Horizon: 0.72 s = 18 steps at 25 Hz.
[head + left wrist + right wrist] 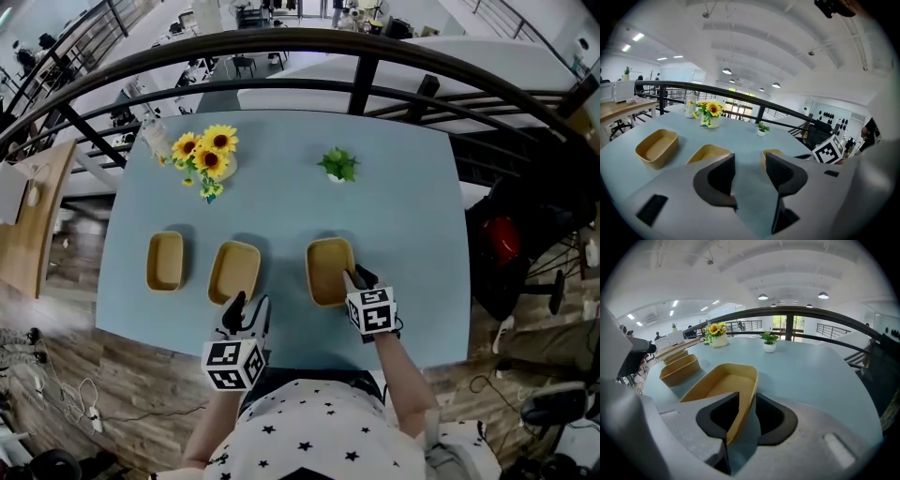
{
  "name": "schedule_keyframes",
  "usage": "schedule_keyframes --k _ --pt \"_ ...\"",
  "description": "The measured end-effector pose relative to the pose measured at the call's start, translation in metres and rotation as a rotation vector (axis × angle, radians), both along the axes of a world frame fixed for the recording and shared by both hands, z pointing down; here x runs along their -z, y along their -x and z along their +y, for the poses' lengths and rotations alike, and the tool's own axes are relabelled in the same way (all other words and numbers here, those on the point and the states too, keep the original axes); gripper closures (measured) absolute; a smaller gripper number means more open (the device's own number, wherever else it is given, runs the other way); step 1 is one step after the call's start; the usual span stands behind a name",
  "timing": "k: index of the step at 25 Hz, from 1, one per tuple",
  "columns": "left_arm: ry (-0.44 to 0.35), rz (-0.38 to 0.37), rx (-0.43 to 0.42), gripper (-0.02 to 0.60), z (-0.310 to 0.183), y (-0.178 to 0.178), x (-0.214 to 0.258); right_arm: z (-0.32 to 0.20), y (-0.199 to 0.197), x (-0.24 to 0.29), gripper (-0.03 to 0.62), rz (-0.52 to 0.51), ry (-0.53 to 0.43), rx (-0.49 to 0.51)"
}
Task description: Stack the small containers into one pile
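The right claw [357, 278] sits at the near right corner of the right-hand container [326, 262], pointing away from the person and tilted down. Its jaws stand apart, one inside that container's near wall and one outside it, and the wall is not plainly pinched. Its marker cube [371, 309] faces up, with the bare right forearm [408, 375] running back toward the body. The left claw [248, 305] is off to the left of that container and a little nearer the person, angled down more gently. Its jaws are parted, with only the counter [403, 187] showing between them. The left forearm [202, 441] trails back behind its own cube [232, 364].
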<state>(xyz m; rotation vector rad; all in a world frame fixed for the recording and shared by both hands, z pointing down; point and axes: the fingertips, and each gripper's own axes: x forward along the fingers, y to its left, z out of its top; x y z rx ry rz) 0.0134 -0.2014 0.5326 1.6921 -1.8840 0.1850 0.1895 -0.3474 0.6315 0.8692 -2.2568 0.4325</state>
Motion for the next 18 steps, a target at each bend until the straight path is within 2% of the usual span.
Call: schedule_keyframes --k 2,7,18 --pt "-0.001 -0.005 -0.001 0.377 0.000 -0.001 0.002 -0.001 -0.004 -0.001 0.516 0.019 -0.007 -0.012" --pt "-0.009 -0.011 -0.001 0.377 0.000 -0.004 0.002 -0.003 -0.008 -0.002 0.563 0.028 -0.011 -0.035" --pt "-0.022 -0.018 0.001 0.380 0.011 0.006 0.006 0.002 -0.006 0.015 0.571 0.013 -0.029 -0.076"
